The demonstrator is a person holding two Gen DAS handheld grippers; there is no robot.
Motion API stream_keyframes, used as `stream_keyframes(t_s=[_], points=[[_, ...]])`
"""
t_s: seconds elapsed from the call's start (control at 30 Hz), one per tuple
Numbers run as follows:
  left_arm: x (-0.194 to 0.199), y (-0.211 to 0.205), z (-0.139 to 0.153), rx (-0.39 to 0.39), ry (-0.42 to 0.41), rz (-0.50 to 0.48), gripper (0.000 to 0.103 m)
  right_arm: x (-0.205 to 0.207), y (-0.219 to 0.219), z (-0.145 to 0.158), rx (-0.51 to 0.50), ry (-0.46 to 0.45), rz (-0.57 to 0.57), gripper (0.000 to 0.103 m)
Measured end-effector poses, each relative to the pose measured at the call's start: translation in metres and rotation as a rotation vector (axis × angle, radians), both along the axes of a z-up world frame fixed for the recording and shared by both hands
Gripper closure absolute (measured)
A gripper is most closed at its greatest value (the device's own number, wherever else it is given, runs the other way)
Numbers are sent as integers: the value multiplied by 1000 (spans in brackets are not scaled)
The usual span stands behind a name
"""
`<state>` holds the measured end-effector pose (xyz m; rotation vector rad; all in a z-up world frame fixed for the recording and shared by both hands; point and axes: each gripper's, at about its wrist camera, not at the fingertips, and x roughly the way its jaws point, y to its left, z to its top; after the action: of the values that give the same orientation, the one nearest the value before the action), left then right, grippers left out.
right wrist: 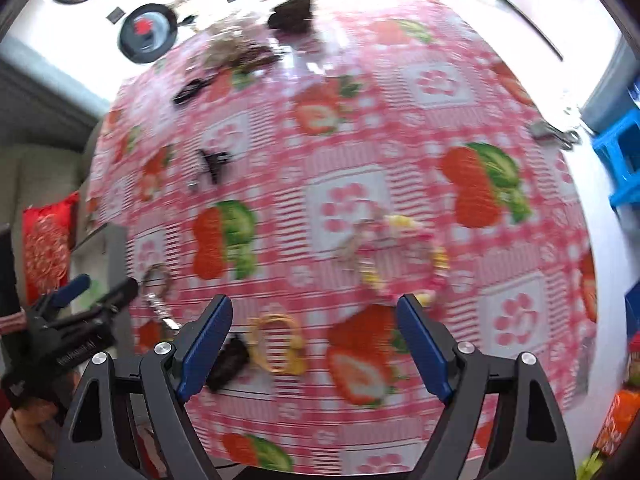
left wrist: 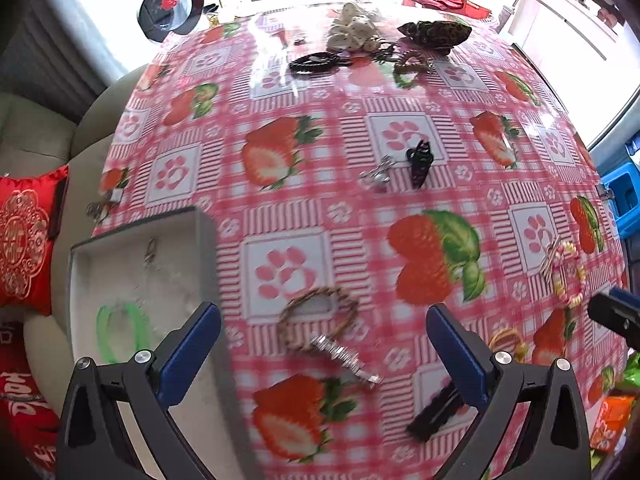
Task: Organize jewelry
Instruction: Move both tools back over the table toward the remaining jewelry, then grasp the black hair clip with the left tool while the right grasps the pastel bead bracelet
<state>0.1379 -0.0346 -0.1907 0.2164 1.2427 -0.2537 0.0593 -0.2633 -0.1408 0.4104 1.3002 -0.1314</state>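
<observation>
My left gripper (left wrist: 324, 320) is open and empty above a brown braided bracelet (left wrist: 318, 316) and a silver rhinestone hair clip (left wrist: 346, 358). A grey tray (left wrist: 204, 240) at the left holds a green bangle (left wrist: 120, 332) and a thin chain (left wrist: 151, 250). My right gripper (right wrist: 314, 312) is open and empty above a yellow ring-shaped hair tie (right wrist: 276, 342), with a black clip (right wrist: 230, 362) by its left finger. A yellow and pink beaded bracelet (right wrist: 404, 256) lies just ahead. The right view is blurred.
The table wears a pink strawberry tablecloth (left wrist: 420, 208). A black claw clip (left wrist: 420, 162) and a silver clip (left wrist: 376, 172) lie mid-table. More hair accessories (left wrist: 360, 28) are piled at the far edge. A red cushion (left wrist: 28, 240) lies left, a blue stool (right wrist: 620, 160) right.
</observation>
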Motion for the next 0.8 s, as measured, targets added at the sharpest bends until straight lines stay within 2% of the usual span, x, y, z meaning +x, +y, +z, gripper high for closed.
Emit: stream_keyframes(t_s=[0.23, 0.53, 0.6, 0.67, 0.73, 0.77, 0.8], points=[[14, -32, 8, -37, -19, -13, 0, -11, -39, -15, -50, 44, -63, 17], [45, -68, 0, -63, -36, -26, 0, -3, -62, -39, -103, 97, -52, 17], [51, -77, -3, -49, -39, -36, 10, 0, -64, -43, -113, 103, -44, 17], [56, -85, -9, -30, -36, -41, 10, 4, -66, -47, -127, 108, -30, 17], [61, -90, -14, -25, -40, -45, 15, 8, -66, -51, -141, 113, -17, 17], [64, -94, -17, -15, -40, -50, 24, 9, -66, -53, -148, 117, -11, 17], [66, -97, -20, -10, -34, -56, 28, 11, -66, -55, -156, 120, -4, 17]])
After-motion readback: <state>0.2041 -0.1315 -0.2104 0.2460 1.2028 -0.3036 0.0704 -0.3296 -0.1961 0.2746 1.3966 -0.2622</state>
